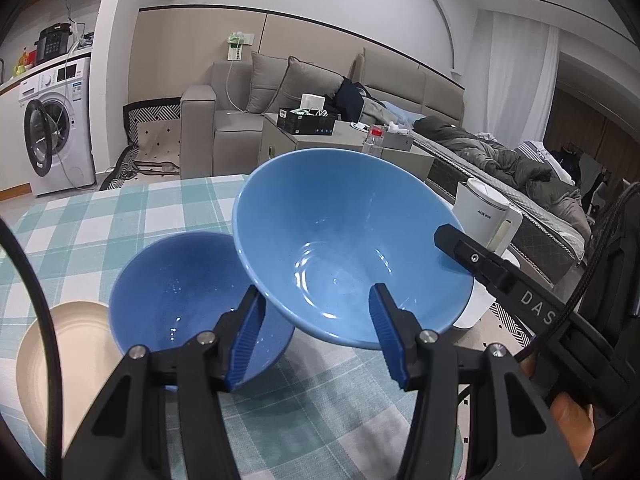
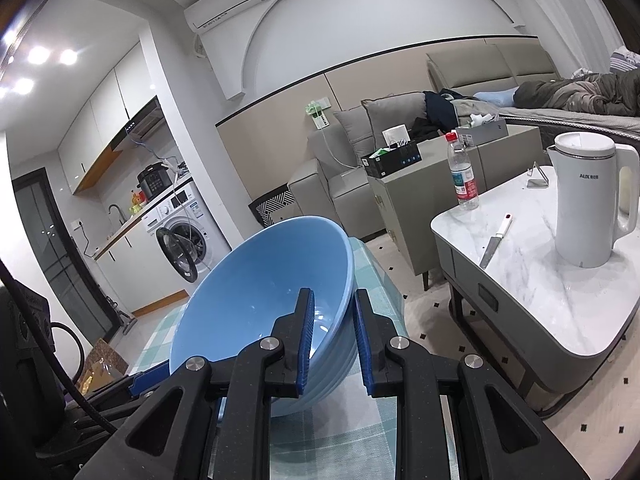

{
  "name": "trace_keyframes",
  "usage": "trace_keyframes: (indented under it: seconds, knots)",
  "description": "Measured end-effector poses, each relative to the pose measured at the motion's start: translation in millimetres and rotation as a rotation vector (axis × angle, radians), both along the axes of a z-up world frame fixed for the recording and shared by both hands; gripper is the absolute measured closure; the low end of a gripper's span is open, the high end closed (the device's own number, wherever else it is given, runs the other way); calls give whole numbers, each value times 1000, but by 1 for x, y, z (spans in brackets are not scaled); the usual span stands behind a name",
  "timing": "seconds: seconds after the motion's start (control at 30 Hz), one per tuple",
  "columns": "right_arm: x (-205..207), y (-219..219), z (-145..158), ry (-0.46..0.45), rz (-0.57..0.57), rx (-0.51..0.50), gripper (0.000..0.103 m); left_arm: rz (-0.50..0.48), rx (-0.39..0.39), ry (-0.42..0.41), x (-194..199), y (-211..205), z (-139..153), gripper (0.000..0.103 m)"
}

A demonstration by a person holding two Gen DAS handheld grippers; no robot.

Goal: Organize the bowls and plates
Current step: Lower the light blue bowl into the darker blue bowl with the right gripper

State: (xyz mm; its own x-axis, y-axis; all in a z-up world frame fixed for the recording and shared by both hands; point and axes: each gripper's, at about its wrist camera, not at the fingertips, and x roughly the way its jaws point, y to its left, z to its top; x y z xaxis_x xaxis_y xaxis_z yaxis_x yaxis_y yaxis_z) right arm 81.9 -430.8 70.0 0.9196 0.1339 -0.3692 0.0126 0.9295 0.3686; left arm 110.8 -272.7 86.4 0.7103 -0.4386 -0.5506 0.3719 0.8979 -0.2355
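A teal-checked tablecloth [image 1: 120, 216] covers the table. Tilted above it, the large blue bowl [image 1: 352, 248] has its rim pinched in the right gripper [image 2: 332, 344]. Just left of that bowl a smaller blue bowl [image 1: 180, 304] rests beside a beige plate [image 1: 76, 344], with the left gripper [image 1: 316, 336] spread and empty.

Bright, even indoor light w/ ceiling spots [image 2: 38, 56] flaring top left; sharp center, heavy fisheye warp + dark corners.
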Motion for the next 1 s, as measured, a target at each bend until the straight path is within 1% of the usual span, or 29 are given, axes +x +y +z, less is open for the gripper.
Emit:
trace_keyframes:
  seconds: [0.33,0.63,0.77,1.0]
  knots:
    - [1,24,6,-19,39,-28,83,31,5,-21,-7,22,6,50]
    - [7,46,6,-37,72,-31,82,69,2,-27,-8,44,7,50]
    - [10,55,3,-34,92,-28,81,87,1,-27,-7,54,6,50]
    - [19,71,-5,-15,121,-35,81,112,21,-22,-6,65,1,50]
